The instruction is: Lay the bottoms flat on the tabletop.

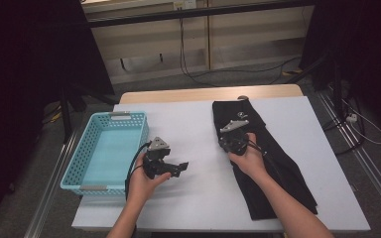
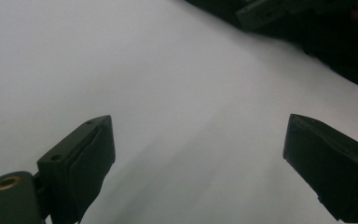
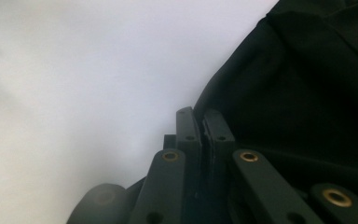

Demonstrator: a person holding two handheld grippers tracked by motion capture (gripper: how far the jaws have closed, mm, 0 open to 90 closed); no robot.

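The right gripper [image 1: 231,141] was found with its jaws brought tight together at the left edge of the black garment [image 1: 265,158]; in the right gripper view the two pads [image 3: 200,135] stood almost touching, with dark cloth lying just behind and beside them. Whether a fold of cloth was pinched between the pads could not be told from the frames, as the gap was too narrow and too dark. The right gripper was held in the right hand [image 1: 250,157], which rested over the garment. The left gripper [image 1: 178,167] was recorded with its jaws spread wide and nothing between them; in the left gripper view [image 2: 196,172] only bare white table surface [image 2: 121,70] was seen between the two black pads, with the other gripper and the dark cloth at the upper right corner. The left gripper was held in the left hand [image 1: 146,181], near the middle of the table and just beside the light blue basket [image 1: 77,168]. The garment was laid out lengthwise on the right half of the white table [image 1: 188,124], running from the far edge towards the near right corner. The basket stood at the left edge of the table, well apart from the garment.
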